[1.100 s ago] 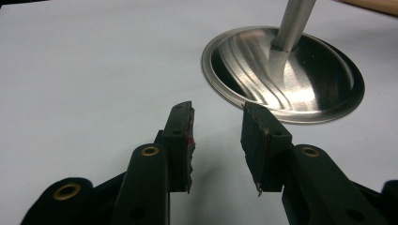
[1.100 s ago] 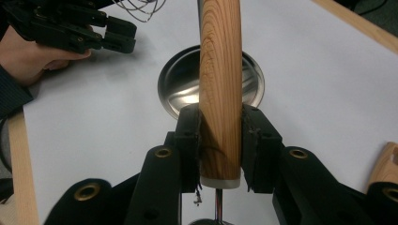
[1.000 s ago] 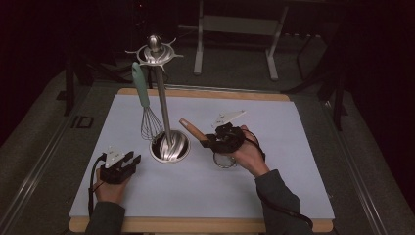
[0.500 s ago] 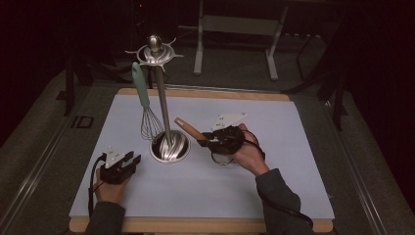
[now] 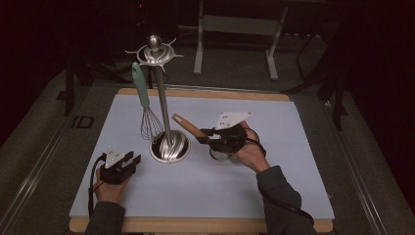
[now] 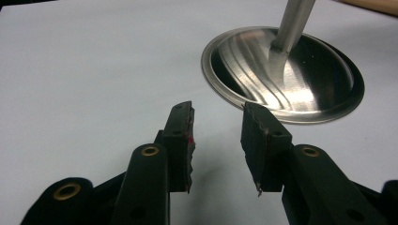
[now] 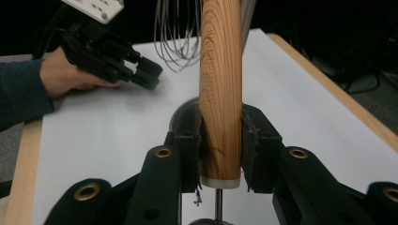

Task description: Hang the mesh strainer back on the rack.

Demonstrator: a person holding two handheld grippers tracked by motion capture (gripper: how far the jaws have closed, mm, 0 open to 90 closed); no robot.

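Observation:
A wooden-handled utensil [image 5: 187, 126] is held above the white mat, and my right gripper [image 5: 204, 137] is shut on its handle. In the right gripper view both pads clamp the wooden handle [image 7: 220, 84] just above its pale collar and thin metal shaft. Its round head [image 5: 220, 155] hangs low beside the hand. The handle's free end points at a steel utensil stand [image 5: 170, 147], where a whisk [image 5: 149, 122] with a teal handle hangs from the top ring. My left gripper [image 5: 129, 160] rests open on the mat left of the stand's base [image 6: 291, 75], nothing between its pads [image 6: 182, 136].
The white mat [image 5: 274, 196] lies on a wooden board with dark floor around it. A metal frame [image 5: 235, 24] stands beyond the table's far edge. The stand's pole [image 5: 162, 98] rises tall between the two grippers.
The wooden handle's free end has crept slightly left and up toward the stand's pole. The left gripper has stayed where it was.

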